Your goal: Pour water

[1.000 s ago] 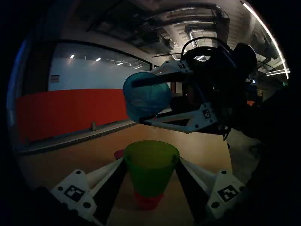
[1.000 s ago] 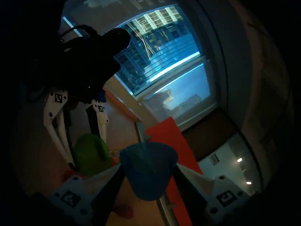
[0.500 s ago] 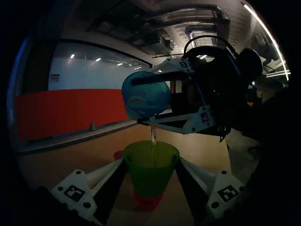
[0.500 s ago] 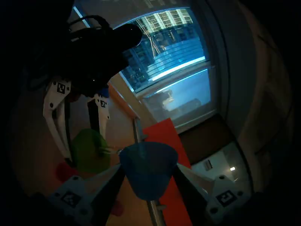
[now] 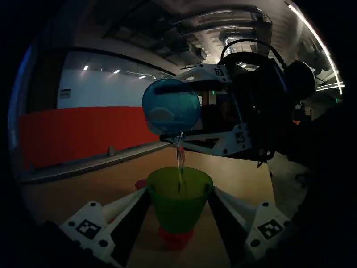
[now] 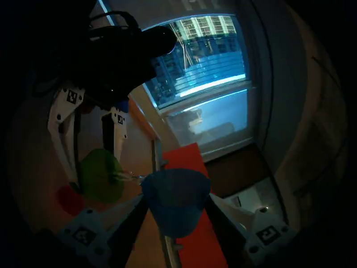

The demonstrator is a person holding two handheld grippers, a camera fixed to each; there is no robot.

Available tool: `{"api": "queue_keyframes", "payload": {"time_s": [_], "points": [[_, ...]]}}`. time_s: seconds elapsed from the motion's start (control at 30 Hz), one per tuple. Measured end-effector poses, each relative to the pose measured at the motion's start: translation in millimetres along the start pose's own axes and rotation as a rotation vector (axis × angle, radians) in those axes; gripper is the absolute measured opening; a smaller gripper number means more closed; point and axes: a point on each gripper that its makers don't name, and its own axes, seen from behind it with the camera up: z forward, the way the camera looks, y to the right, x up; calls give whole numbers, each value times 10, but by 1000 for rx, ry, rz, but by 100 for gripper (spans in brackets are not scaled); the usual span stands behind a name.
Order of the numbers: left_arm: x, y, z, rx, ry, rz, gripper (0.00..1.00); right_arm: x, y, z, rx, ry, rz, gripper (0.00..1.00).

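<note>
Water (image 5: 180, 156) streaming from tipped blue cup (image 5: 172, 107), clamped in right gripper (image 6: 176, 200) at 12 o'clock, into green cup (image 5: 179, 210) clamped in left gripper (image 5: 179, 192); bare tabletop (image 5: 80, 190) open toward 9 o'clock, up to table edge (image 5: 89, 160).

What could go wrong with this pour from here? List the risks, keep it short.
1. The water stream is thin and falls from the blue cup, which is held clear above the green cup. A small drift of the right gripper or the left gripper could send it past the rim onto the table.
2. Tipping the blue cup further might bring a surge that splashes out.
</note>
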Motion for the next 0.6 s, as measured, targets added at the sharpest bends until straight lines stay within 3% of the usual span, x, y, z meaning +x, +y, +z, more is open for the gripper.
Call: {"api": "queue_keyframes", "payload": {"time_s": [0.6], "points": [[15, 11, -9, 8, -2, 16, 85, 55, 109, -1, -41, -6, -125, 87]]}}
